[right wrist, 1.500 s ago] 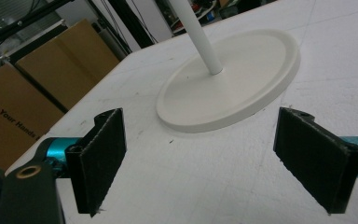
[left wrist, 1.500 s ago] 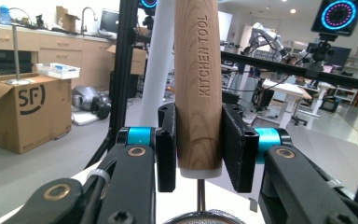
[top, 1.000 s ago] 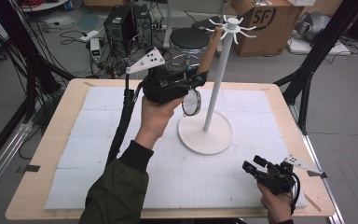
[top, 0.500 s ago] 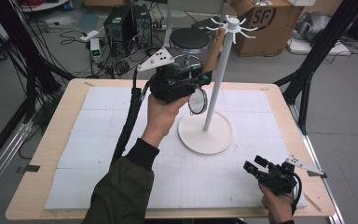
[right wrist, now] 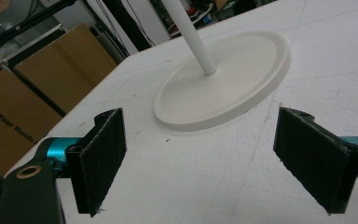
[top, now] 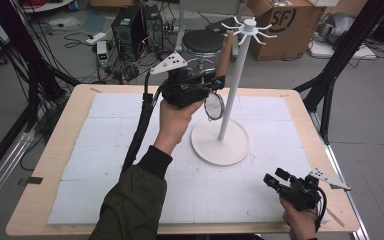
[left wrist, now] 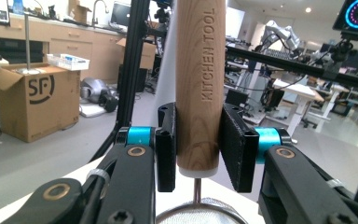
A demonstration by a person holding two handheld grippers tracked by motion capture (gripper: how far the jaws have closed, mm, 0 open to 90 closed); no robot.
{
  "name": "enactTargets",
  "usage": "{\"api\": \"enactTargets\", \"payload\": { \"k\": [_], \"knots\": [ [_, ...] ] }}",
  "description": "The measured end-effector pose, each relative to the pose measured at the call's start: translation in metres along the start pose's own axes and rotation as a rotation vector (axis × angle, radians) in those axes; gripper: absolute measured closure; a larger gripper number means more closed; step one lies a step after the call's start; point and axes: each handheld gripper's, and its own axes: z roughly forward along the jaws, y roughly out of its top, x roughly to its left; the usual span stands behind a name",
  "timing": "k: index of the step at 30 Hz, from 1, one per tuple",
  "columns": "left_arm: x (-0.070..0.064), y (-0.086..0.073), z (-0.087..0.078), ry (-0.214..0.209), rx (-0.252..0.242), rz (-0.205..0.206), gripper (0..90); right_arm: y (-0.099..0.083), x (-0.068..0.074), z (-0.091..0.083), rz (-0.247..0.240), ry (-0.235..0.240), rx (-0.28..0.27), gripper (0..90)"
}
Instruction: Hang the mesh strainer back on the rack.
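My left gripper [top: 215,80] is raised beside the white stand [top: 235,85] and is shut on a strainer's wooden handle [left wrist: 199,84], stamped KITCHEN TOOL. The handle [top: 225,52] points up toward the stand's hooks [top: 249,26], and the round mesh bowl [top: 213,106] hangs below the jaws, its rim [left wrist: 200,212] low in the left gripper view. My right gripper [top: 275,179] rests low near the table's front right corner, open with nothing between its pads [right wrist: 103,158]. The stand's round base [right wrist: 223,79] lies ahead of it.
The white mat [top: 105,150] covers the wooden table [top: 45,165]. A black stool [top: 202,42] and a cardboard box [top: 290,22] stand on the floor behind. Black frame legs [top: 330,70] rise at the right. The left gripper's cable [top: 137,130] trails down across the mat.
My left gripper has carried the strainer up and a little rightward, closer to the stand's pole and hooks. The right gripper has stayed put.
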Motion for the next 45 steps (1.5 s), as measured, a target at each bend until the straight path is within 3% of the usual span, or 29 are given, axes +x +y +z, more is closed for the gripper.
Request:
{"api": "enactTargets", "payload": {
  "k": [5, 7, 9, 12, 16, 21, 25, 28, 38, 42, 45],
  "knots": [
    [0.001, -0.001, 0.001, -0.018, -0.007, -0.024, 68.5, -0.001, 0.0, -0.001, 0.002, -0.004, 0.001, 16.4],
    [0.002, -0.001, 0.001, -0.003, -0.005, -0.033, 66.6, -0.001, 0.001, -0.001, 0.003, -0.003, -0.003, 16.4],
    [0.003, -0.001, 0.001, -0.003, -0.008, -0.048, 57.5, -0.001, 0.001, -0.002, 0.006, -0.005, 0.0, 16.5],
    [0.003, -0.003, -0.003, -0.001, -0.01, -0.039, 51.1, -0.002, 0.002, -0.002, 0.005, -0.003, 0.001, 16.4],
    [0.004, -0.007, -0.009, 0.004, 0.023, -0.045, 37.6, -0.004, 0.003, 0.0, -0.01, 0.0, 0.013, 16.4],
    [0.003, -0.02, -0.025, 0.018, 0.011, 0.022, 27.8, -0.004, 0.007, 0.001, -0.017, 0.004, 0.01, 16.4],
    [0.005, -0.028, -0.038, 0.026, 0.018, 0.026, 26.4, -0.006, 0.009, 0.004, -0.025, 0.005, 0.014, 16.4],
    [0.006, -0.033, -0.049, 0.003, 0.002, 0.012, 25.8, -0.007, 0.011, 0.004, -0.028, 0.003, 0.022, 16.4],
    [0.001, -0.058, -0.084, 0.01, 0.004, 0.049, 22.3, -0.005, 0.017, 0.006, -0.051, 0.002, 0.015, 16.4],
    [0.003, -0.071, -0.102, 0.016, 0.008, 0.038, 22.4, -0.004, 0.02, 0.009, -0.047, 0.003, 0.015, 16.3],
    [0.008, -0.083, -0.116, -0.006, -0.001, 0.008, 22.4, -0.003, 0.021, 0.012, -0.06, 0.005, 0.015, 16.3]
  ]
}}
